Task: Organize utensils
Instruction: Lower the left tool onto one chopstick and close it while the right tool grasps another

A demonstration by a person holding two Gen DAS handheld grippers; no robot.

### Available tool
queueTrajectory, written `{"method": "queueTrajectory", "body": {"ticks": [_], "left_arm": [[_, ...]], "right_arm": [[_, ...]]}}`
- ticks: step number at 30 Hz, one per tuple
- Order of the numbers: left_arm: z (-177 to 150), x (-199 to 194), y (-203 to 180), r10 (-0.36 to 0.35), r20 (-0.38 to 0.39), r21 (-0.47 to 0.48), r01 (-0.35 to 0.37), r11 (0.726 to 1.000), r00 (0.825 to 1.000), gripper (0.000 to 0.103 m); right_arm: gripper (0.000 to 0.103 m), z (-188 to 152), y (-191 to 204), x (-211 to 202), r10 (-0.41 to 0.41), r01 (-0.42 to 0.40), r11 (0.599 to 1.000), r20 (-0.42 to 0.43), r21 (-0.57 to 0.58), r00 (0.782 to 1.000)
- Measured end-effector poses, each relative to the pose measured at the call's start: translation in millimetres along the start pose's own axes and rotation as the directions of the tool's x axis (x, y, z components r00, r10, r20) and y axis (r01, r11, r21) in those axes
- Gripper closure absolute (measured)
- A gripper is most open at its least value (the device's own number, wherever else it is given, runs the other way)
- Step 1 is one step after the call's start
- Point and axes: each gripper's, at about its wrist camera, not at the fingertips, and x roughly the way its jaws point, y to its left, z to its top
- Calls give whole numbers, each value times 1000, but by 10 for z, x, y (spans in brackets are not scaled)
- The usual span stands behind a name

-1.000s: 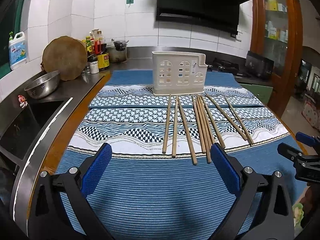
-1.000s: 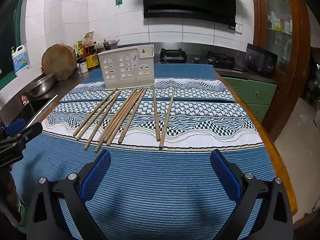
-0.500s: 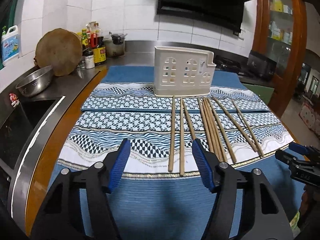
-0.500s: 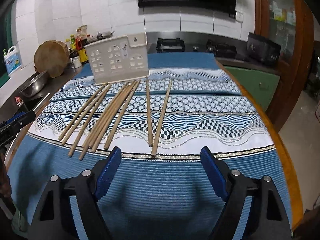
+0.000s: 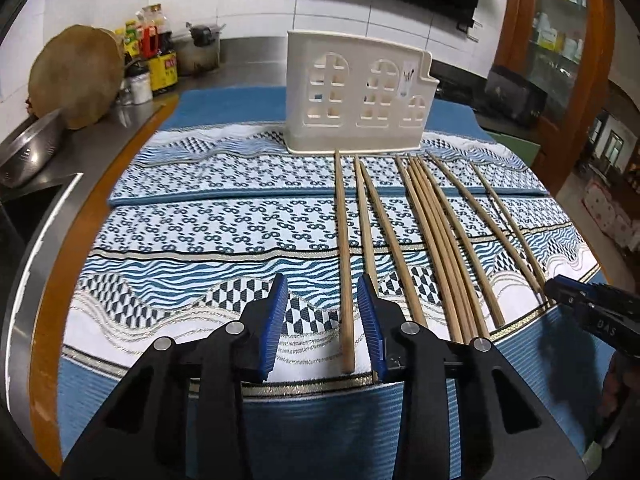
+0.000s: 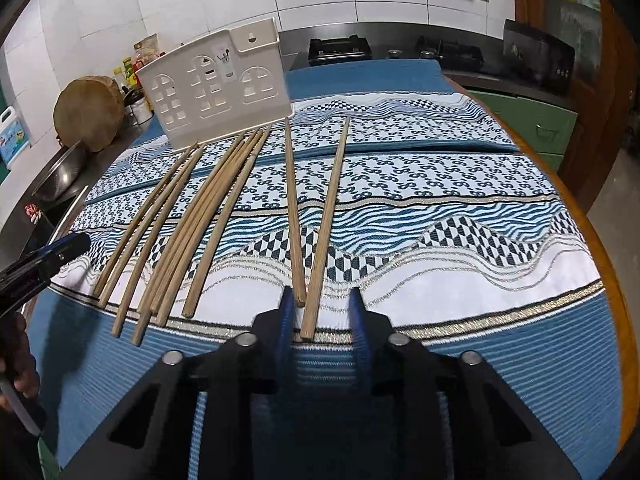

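We see both sets of jaws closing but apart — left gripper [image 5: 322, 322] around one chopstick [image 5: 344, 256], right gripper [image 6: 320, 322] around two chopsticks [image 6: 316, 236], low centre.

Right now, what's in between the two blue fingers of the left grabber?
In the left wrist view, one chopstick's near end lies on the cloth between the left gripper's closing fingers, not yet pinched.

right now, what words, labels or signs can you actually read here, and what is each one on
"DAS": black body of the right gripper, whose jaws are closing around two chopsticks' ends.
Sauce bottles: labels too blurred to read.
Detergent jug: label too small to read.
Sticker on the white utensil holder: a utensil pictogram, no legible words.
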Motion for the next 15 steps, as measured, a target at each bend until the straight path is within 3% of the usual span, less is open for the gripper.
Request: {"method": "queueTrajectory", "body": {"ticks": [4, 8, 15], "left_arm": [[-1, 97, 0, -27, -24, 5, 27, 1000, 999, 67], [-19, 175, 4, -38, -45, 3, 38, 999, 998, 67], [-14, 322, 49, -49, -75, -19, 48, 999, 996, 67]], "right_arm": [[84, 46, 14, 52, -8, 8, 1000, -3, -11, 1000], [95, 66, 23, 92, -31, 30, 999, -4, -27, 1000], [96, 67, -26, 139, -62, 62, 998, -5, -33, 998]]}}
